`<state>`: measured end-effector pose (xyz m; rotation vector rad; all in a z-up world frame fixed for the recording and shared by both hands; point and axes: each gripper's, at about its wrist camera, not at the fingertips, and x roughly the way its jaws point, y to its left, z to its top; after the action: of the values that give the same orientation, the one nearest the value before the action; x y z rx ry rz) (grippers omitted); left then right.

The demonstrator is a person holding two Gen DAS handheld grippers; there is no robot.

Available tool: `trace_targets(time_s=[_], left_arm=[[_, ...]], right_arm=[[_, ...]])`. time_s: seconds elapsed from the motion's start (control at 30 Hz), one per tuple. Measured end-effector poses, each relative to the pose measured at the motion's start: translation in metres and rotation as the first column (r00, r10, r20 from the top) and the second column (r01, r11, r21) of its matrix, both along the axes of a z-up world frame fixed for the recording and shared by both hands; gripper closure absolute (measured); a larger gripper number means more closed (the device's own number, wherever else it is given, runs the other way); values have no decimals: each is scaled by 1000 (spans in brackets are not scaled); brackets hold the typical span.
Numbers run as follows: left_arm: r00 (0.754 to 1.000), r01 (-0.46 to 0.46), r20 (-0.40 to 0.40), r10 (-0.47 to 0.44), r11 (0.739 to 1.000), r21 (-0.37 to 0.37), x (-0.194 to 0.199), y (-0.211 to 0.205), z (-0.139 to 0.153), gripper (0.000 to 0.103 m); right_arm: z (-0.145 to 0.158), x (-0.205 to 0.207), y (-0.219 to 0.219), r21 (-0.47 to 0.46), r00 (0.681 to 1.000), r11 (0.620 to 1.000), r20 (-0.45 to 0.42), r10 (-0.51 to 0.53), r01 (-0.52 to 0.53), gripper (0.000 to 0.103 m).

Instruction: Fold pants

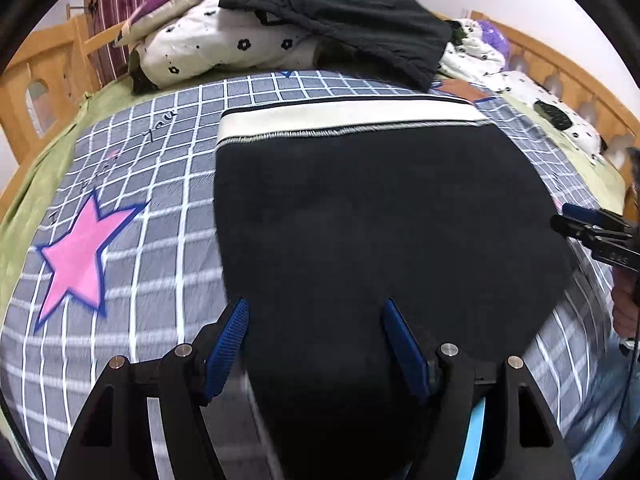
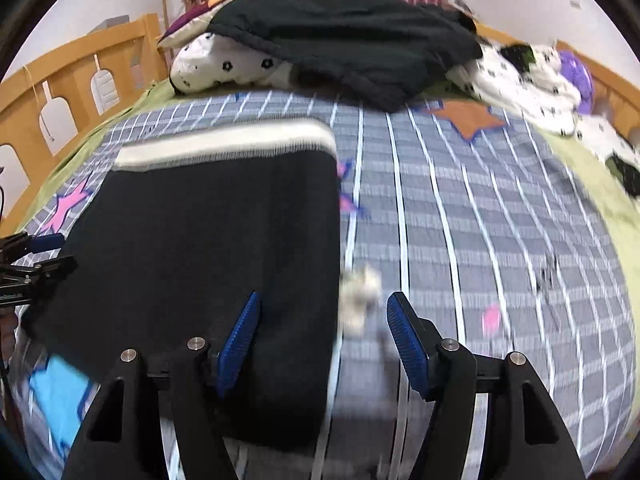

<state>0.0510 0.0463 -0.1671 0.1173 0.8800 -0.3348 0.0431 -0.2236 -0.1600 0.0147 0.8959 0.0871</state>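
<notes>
Black pants with a white waistband lie folded flat on the grey checked sheet, waistband at the far end. My left gripper hovers open over their near end, with only the cloth below in the gap between its blue pads. In the right wrist view the pants fill the left half. My right gripper is open and straddles their right edge, its left pad over black cloth and its right pad over the sheet. A pale blurred patch shows between the fingers. Each gripper appears at the other view's edge.
A dark garment lies on flower-print bedding at the bed's far end. Wooden rails run along the bed's sides. The sheet carries a pink star and an orange star. A person's hand holds the right gripper.
</notes>
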Motion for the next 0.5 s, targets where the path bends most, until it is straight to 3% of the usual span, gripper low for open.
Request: trace_targets(time_s=[0.1, 0.23, 0.37, 0.5], left_arm=[[1000, 15, 8, -15, 1000, 8, -28, 11, 0, 35], [999, -42, -24, 42, 999, -9, -50, 23, -3, 35], [992, -111, -66, 108, 993, -39, -61, 30, -3, 35], [989, -140, -45, 139, 990, -5, -68, 29, 7, 35]], right_arm=[[-6, -23, -5, 14, 1000, 1000, -8, -5, 5, 39], [-5, -46, -6, -13, 1000, 1000, -7, -14, 14, 39], [12, -59, 7, -85, 999, 996, 45, 9, -5, 39], [35, -71, 19, -110, 994, 993, 98, 39, -28, 39]])
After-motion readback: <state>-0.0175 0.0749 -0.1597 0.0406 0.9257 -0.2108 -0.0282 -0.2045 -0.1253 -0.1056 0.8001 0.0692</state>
